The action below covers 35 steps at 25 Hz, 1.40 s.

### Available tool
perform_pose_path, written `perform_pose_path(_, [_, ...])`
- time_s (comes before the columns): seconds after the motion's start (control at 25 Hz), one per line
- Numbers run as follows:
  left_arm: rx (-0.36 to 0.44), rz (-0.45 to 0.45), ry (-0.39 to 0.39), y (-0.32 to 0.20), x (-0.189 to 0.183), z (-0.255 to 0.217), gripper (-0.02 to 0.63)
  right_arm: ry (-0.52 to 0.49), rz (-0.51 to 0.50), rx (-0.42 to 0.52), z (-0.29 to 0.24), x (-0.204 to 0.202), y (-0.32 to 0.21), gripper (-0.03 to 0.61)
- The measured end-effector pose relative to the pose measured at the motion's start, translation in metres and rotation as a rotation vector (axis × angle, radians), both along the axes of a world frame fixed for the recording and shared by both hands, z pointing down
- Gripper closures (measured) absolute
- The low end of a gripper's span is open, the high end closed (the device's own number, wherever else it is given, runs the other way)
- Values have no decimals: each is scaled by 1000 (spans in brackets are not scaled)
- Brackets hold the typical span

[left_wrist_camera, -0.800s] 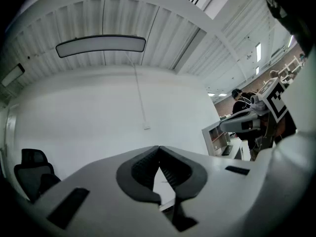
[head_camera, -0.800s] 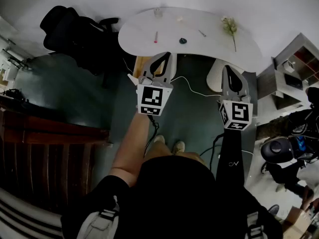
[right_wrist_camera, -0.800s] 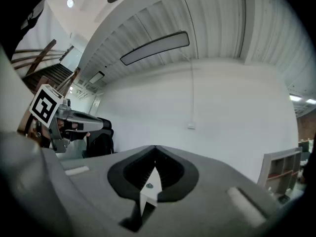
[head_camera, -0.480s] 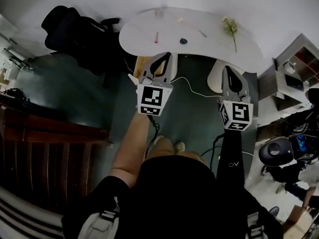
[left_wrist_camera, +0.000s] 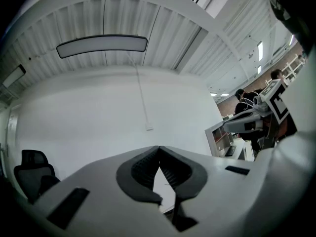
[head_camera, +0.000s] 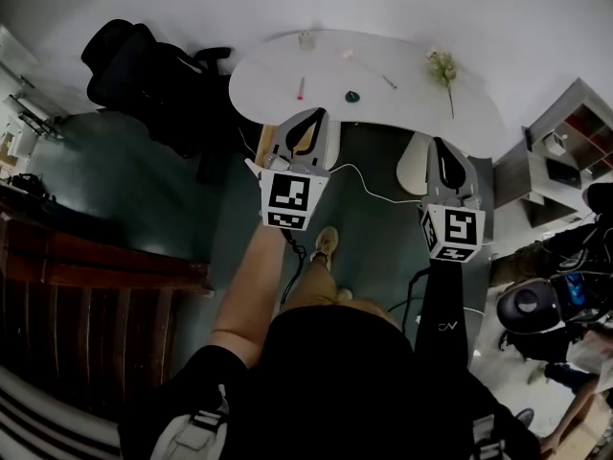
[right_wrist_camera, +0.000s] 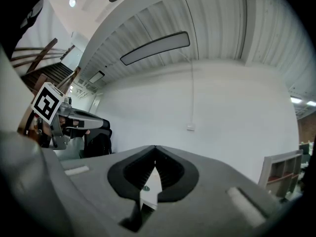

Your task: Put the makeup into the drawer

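On the white curved table (head_camera: 479, 113) lie small makeup items: a pink stick (head_camera: 300, 88), a dark round piece (head_camera: 351, 95), a thin stick (head_camera: 388, 80) and a small clear pot (head_camera: 306, 38). My left gripper (head_camera: 312, 115) is held level just short of the table's near edge, shut and empty. In its own view the left gripper (left_wrist_camera: 159, 147) has its pads meeting against a white wall. The right gripper (head_camera: 442, 144) hangs to the right, also shut with nothing in it; its own view shows the right gripper (right_wrist_camera: 155, 147) closed. A wood-coloured piece (head_camera: 269, 130) under the table is mostly hidden.
A black office chair (head_camera: 144, 70) stands left of the table, and a flower sprig (head_camera: 443, 65) lies on its right part. A dark wooden railing (head_camera: 96, 257) runs along the left. White shelving (head_camera: 575, 132) and a white round stool (head_camera: 412, 161) are on the right; a cable (head_camera: 374, 185) crosses the floor.
The person has stepped forward: one foot has swung ahead and the table sits nearer in the head view. Both grippers stay shut and keep their pose.
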<state>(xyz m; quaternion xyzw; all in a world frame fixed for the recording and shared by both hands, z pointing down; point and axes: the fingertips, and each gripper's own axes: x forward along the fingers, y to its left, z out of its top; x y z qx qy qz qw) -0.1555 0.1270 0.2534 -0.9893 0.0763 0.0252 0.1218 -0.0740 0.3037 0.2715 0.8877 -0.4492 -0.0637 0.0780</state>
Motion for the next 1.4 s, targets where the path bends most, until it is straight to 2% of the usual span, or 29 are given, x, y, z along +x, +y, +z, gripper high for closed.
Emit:
perform_pose_path(0.24, [-17, 13, -13, -28, 38, 12, 606, -4, 19, -14, 8, 33, -22, 574])
perform_pose_path(0.56, [-67, 58, -6, -86, 131, 29, 606, -37, 55, -13, 33, 108, -75, 574])
perform_pose_path(0.84, [-53, 75, -28, -150, 209, 35, 605, -42, 74, 7, 27, 185, -133, 574])
perform_pose_path(1.04, [-49, 84, -33, -187, 243, 35, 606, -32, 89, -2, 20, 224, -167, 574])
perform_pose_path(1.4, [-67, 75, -38, -229, 276, 40, 606, -26, 87, -16, 18, 259, -211, 574])
